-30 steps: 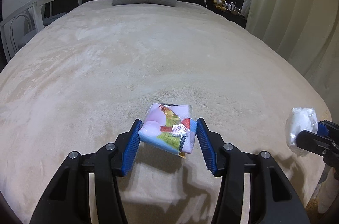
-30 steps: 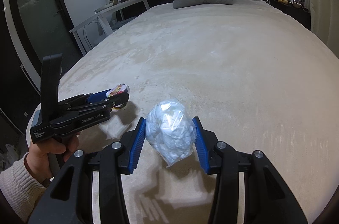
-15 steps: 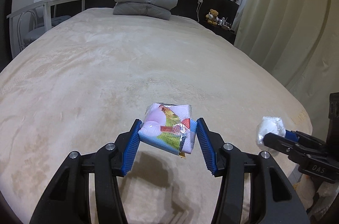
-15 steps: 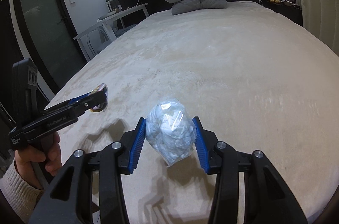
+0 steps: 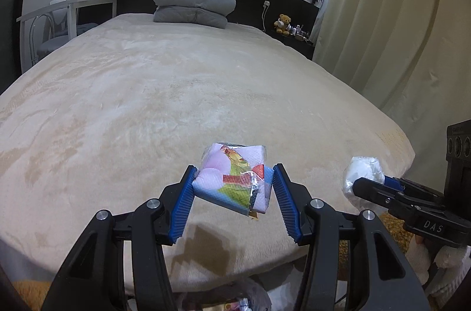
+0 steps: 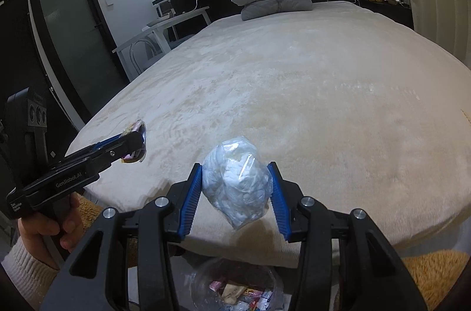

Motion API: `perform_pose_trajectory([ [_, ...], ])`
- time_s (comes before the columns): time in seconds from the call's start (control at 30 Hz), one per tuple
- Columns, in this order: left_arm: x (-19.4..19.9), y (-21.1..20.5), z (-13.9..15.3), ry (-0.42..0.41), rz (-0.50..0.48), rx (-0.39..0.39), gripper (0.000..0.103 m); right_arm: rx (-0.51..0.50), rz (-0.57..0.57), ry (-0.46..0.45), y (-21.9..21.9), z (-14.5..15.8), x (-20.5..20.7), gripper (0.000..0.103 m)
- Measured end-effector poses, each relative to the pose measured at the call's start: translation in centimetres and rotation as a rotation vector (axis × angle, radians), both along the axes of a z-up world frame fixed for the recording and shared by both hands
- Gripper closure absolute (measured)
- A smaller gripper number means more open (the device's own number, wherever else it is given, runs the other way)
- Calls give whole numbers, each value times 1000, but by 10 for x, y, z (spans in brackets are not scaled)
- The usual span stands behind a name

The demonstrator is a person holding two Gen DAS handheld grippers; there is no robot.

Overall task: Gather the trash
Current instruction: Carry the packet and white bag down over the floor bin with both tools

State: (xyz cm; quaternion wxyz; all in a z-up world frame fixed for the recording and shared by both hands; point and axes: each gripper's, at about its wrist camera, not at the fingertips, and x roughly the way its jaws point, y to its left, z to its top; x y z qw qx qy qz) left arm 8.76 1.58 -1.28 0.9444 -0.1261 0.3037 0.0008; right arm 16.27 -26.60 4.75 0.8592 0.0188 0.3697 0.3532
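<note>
My left gripper (image 5: pixel 234 184) is shut on a colourful printed tissue pack (image 5: pixel 234 178), held in the air above the foot edge of the bed. My right gripper (image 6: pixel 237 181) is shut on a crumpled clear plastic bag of white tissue (image 6: pixel 237 187). In the right wrist view the left gripper (image 6: pixel 138 140) shows side-on at the left with a hand (image 6: pixel 50 225) on its handle. The left wrist view has the right gripper (image 5: pixel 363 177) at the right edge with the white bag (image 5: pixel 360 172). Below both, a clear trash bag (image 6: pixel 235 290) holds several wrappers.
The beige bed cover (image 5: pixel 176 93) fills the view, with grey pillows (image 5: pixel 194 5) at the dark headboard. A white desk and chair (image 6: pixel 159 34) stand at the left, curtains (image 5: pixel 397 16) at the right. A teddy bear (image 5: pixel 282 24) sits on the side shelf.
Both grippers have drawn back from over the bed to its foot edge, each still holding its item. The bed edge and the trash bag below have come into view.
</note>
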Motion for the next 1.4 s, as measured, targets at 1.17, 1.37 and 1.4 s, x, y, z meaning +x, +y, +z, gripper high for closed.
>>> perform_pose_trajectory([
  [1.17,-81,-36,-95,337,-31,-131,51,-142,115,312,7,-80,-62,58],
  [1.37,-64,-34,-128,489,-42,-182,51,-214,109,436,20,-114,-50,58],
  [1.4,-62,-34,-133,507,-44,-189,51,-228,104,456,22,-119,-48,58],
])
